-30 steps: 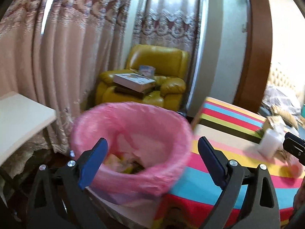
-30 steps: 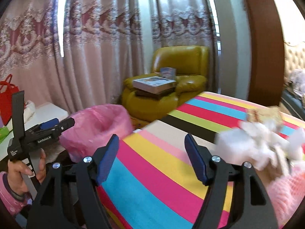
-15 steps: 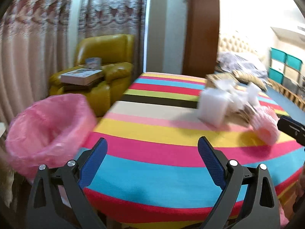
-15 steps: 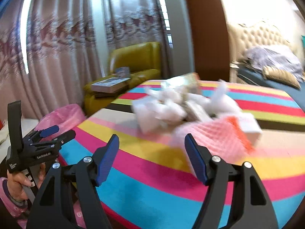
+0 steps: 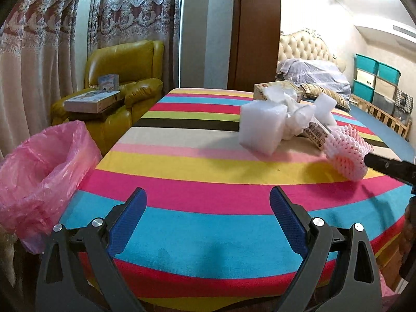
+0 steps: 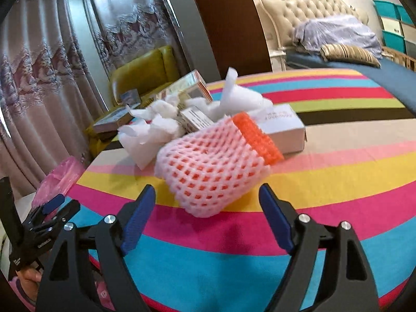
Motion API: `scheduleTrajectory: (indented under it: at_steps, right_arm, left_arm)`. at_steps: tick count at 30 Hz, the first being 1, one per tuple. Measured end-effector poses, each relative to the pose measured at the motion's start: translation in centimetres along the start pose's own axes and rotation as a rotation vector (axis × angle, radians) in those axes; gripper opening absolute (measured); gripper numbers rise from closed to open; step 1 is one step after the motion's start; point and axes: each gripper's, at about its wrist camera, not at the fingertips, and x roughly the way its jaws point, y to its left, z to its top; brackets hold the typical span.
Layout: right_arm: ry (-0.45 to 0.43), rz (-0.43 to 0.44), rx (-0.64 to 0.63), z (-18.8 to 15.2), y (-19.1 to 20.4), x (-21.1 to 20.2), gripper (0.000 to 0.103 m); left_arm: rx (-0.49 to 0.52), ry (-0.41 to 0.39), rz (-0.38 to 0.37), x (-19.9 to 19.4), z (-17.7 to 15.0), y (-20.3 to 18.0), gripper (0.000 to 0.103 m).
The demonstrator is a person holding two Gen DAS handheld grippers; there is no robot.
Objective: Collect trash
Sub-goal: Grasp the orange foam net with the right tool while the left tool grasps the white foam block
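Note:
A pile of trash lies on the striped table (image 5: pixel 208 187): a pink foam net sleeve (image 6: pixel 215 163) with an orange one inside, white foam pieces (image 5: pixel 262 127), crumpled white paper (image 6: pixel 153 127) and small boxes (image 6: pixel 283 130). The pink net also shows in the left wrist view (image 5: pixel 345 153). My right gripper (image 6: pixel 208 218) is open, just short of the pink net. My left gripper (image 5: pixel 208 221) is open and empty over the table's near edge. The pink-lined bin (image 5: pixel 39 171) stands left of the table.
A yellow armchair (image 5: pixel 124 83) with books on it stands behind the bin by the curtains. A bed (image 6: pixel 338 41) lies beyond the table. Teal storage boxes (image 5: pixel 377 78) stand at the far right.
Both grippers swung right, away from the bin and toward the trash pile. My right gripper has closed in on the pink net sleeve. Both stayed open.

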Motion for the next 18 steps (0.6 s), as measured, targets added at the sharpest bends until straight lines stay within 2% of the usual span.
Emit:
scheduleTrajectory:
  at_steps: [5, 13, 15, 16, 18]
  right_arm:
    - [0.053, 0.007, 0.033, -0.2, 0.1, 1.4, 0.079]
    - [0.037, 0.004, 0.100, 1.2, -0.8, 2.0, 0.085]
    - [0.049, 0.017, 0.097, 1.2, -0.6, 2.5, 0.079]
    - [0.051, 0.027, 0.083, 1.2, -0.2, 2.7, 0.067]
    - [0.035, 0.008, 0.015, 1.0, 1.0, 2.7, 0.057]
  left_arm:
    - [-0.024, -0.002, 0.004, -0.2, -0.1, 1.0, 0.089]
    - [-0.048, -0.002, 0.007, -0.3, 0.0, 2.0, 0.089]
    - [-0.045, -0.002, 0.008, -0.3, 0.0, 1.9, 0.089]
    - [-0.039, -0.003, 0.010, -0.4, 0.1, 1.9, 0.089]
    - [-0.026, -0.006, 0.011, -0.4, 0.2, 1.7, 0.089]
